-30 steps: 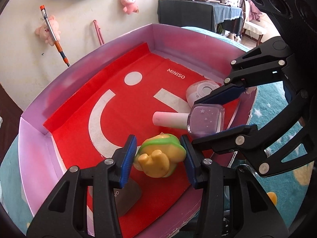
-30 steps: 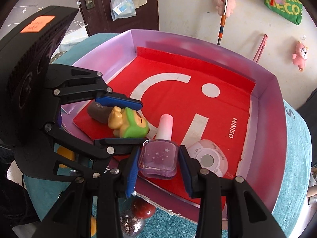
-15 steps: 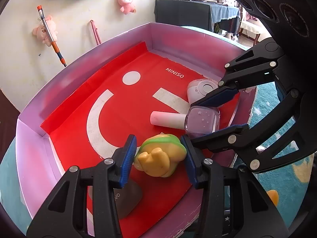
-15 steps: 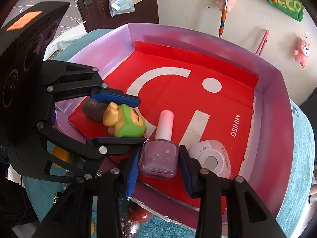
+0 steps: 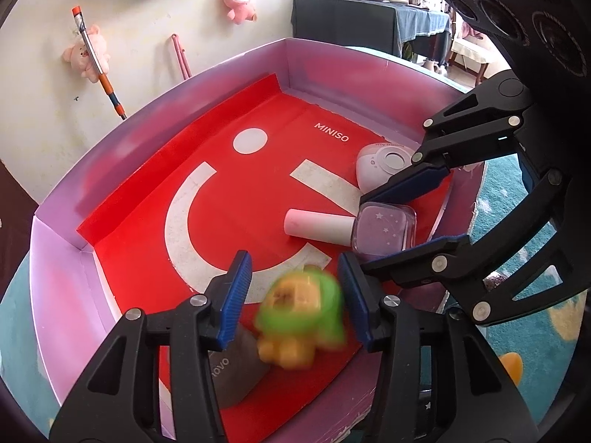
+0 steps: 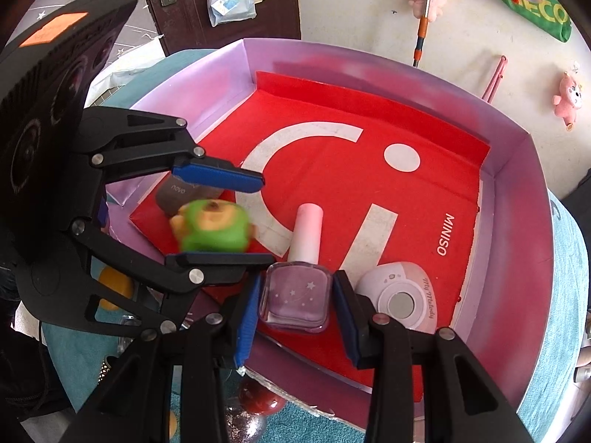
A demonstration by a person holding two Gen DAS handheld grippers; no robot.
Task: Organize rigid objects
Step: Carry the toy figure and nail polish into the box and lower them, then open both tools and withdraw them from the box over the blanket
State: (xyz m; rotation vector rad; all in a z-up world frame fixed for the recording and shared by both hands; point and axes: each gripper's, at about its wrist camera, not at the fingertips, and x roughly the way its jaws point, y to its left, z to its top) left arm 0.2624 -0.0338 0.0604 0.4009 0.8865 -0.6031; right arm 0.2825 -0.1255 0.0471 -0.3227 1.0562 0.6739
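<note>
Left gripper (image 5: 295, 297) open around blurred toy (image 5: 301, 317).

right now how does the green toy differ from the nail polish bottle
The green toy is motion-blurred, dropping free between the open left gripper; the nail polish bottle is sharp and lies flat on the red liner between the right gripper's open fingers. The toy is rounded, opaque green and yellow; the bottle is square, translucent lilac with a pink cap. Both are inside the purple tray.

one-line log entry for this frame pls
left gripper: open, toy blurred between jaws | right gripper: open around nail polish bottle | both over tray
</note>
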